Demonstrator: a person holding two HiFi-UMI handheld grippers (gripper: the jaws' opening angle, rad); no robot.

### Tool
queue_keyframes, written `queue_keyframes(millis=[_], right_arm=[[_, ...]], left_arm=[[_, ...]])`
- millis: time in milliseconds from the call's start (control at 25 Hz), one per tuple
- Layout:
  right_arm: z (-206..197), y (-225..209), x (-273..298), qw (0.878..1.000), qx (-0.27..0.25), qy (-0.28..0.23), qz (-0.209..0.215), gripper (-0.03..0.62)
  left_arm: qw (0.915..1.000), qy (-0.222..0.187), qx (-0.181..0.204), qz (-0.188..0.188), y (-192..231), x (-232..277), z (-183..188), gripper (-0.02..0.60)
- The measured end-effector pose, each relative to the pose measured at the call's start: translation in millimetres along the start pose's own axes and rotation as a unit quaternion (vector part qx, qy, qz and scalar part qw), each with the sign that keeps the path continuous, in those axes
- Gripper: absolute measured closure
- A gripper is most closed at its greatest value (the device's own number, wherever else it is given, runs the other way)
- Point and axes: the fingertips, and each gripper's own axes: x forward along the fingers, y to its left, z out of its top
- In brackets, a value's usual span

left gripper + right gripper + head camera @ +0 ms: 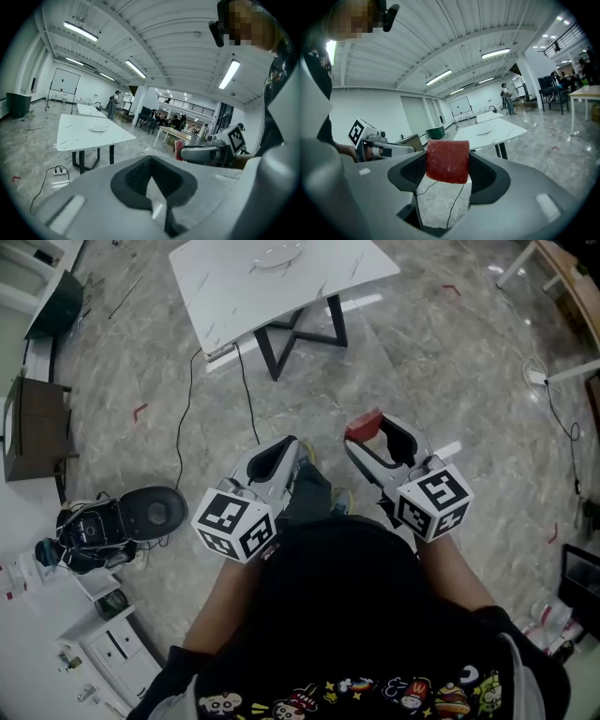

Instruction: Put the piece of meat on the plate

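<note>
Right gripper (373, 439) is pinching the piece of meat (447, 161) btw its pads, slab upright. Left gripper (279, 457) is closed on nothing. Plate (278, 254) sits on the white table (225, 287), well ahead and slightly left of the meat, so imo it's a fwd carry.

The piece of meat (447, 158) is a dark red block with a flat face and rounded upper corners. It stands upright between the two jaws of the right gripper (449, 169), which press on its left and right sides, and it is held in the air above the floor. The plate (278, 254) is white, round and shallow. It lies flat on the white marble table (234, 292), near the far edge, well apart from the meat.
</note>
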Motion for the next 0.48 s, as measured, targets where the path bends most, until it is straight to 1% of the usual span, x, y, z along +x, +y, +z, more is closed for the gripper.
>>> queue_keyframes(millis=[160,480], right_arm=[[6.3,-6.9,17.6,1.000,-0.002,0.010,-0.005,0.293],[31.0,-25.3,64.3,1.000,0.005,0.022,-0.021,0.293]], left_arm=[[0.9999,0.002,-0.002,-0.010,16.9,12.8,9.8,0.581],[0.9995,0.016,-0.012,-0.026,65.5,38.3,33.7,0.581]])
